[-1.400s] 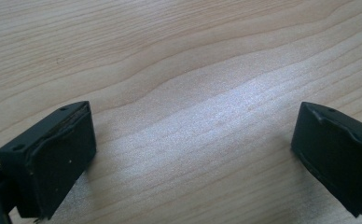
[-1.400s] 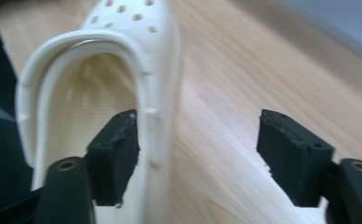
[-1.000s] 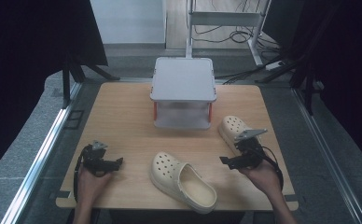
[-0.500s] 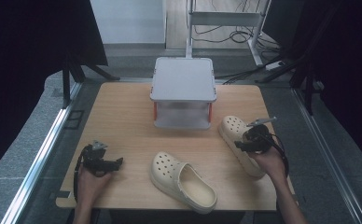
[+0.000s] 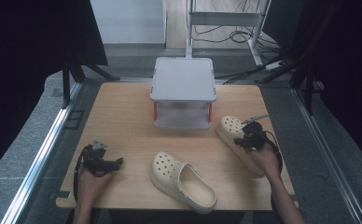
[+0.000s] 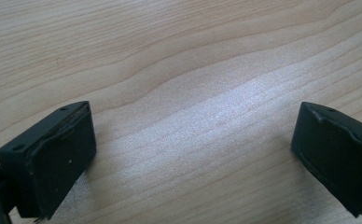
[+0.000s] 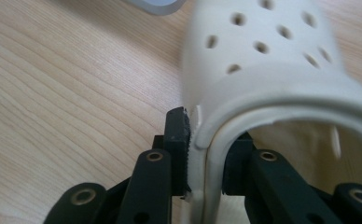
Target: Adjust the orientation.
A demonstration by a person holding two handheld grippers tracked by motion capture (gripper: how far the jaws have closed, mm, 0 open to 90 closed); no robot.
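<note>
Two cream clogs lie on the wooden table [image 5: 123, 116]. One clog [image 5: 183, 180] rests at the front centre, its toe pointing to the far left. The second clog [image 5: 230, 129] sits at the right, toe towards the far side. My right gripper [image 5: 247, 140] is shut on the left side wall of this clog [image 7: 263, 65], one jaw outside and one inside the opening. My left gripper [image 5: 108, 163] rests low over the table at the front left, open, with bare wood [image 6: 193, 121] between its jaws.
A grey two-tier rack [image 5: 184, 91] with orange posts stands at the back centre of the table, close to the right clog's toe. Metal rails run along both table sides. Cables lie on the floor behind.
My right gripper moved forward along the right clog and closed on its side wall. The left gripper stayed where it was.
</note>
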